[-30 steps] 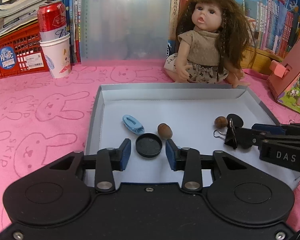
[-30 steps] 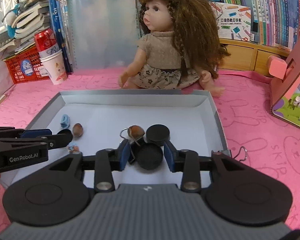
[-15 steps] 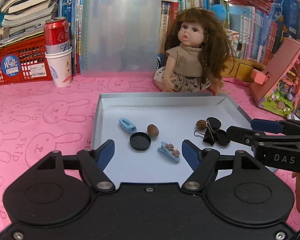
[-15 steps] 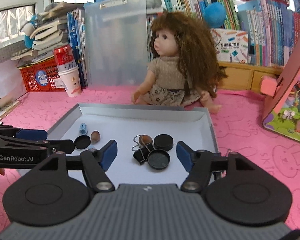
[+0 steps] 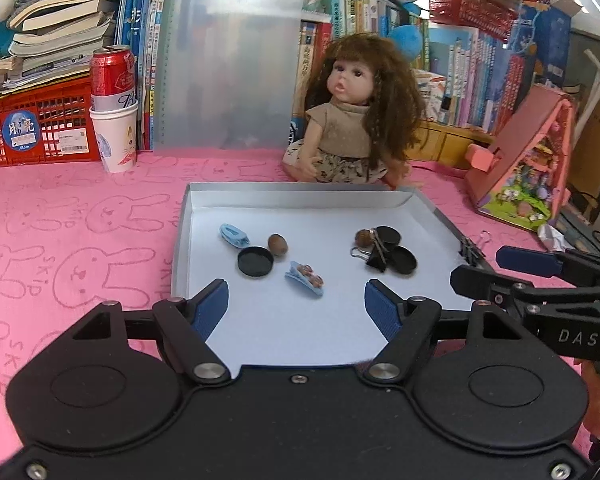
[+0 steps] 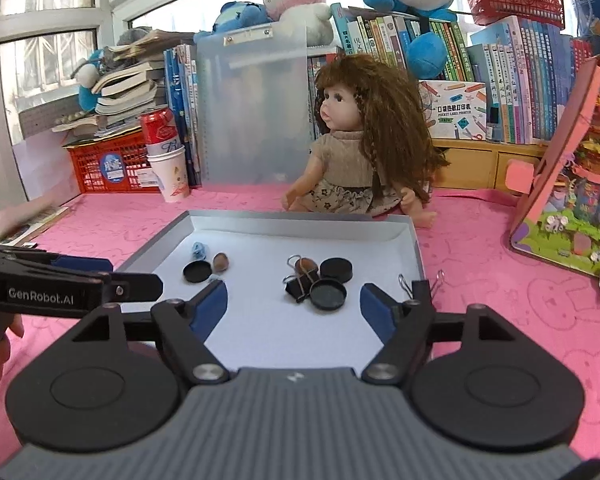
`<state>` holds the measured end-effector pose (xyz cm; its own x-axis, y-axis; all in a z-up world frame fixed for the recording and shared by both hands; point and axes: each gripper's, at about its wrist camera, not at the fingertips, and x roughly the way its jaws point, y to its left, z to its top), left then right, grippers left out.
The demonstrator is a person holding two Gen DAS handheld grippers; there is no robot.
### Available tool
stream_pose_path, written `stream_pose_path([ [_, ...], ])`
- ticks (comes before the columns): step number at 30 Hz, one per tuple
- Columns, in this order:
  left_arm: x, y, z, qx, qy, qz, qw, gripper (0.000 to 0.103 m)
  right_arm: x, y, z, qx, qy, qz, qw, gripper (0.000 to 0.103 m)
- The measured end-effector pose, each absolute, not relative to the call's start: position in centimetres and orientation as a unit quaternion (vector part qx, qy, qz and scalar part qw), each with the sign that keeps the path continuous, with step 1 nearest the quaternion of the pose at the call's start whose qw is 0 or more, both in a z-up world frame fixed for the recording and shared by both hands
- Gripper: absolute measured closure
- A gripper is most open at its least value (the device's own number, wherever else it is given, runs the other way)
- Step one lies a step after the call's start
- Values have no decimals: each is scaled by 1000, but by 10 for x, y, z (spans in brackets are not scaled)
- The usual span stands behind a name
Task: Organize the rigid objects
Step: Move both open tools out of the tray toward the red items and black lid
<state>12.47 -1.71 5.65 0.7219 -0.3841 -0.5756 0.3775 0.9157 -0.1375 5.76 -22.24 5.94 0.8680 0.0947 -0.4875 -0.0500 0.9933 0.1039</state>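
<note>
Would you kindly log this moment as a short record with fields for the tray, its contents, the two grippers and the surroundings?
tray: shallow grey tray on pink bunny-print cloth
left group: blue clip, black cap, nut, decorated clip
right group: two black caps, binder clip, nut, touching
left gripper: open, jaws just opened, nothing between
right gripper: open, jaws just opened, nothing between
behind tray: doll, can in a paper cup
</note>
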Motion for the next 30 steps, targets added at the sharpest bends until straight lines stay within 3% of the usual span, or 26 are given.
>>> stream_pose_path([
  [30,38,-7,34,22,314,-240,918,29,-20,-205,36,-20,265,112,957,18],
])
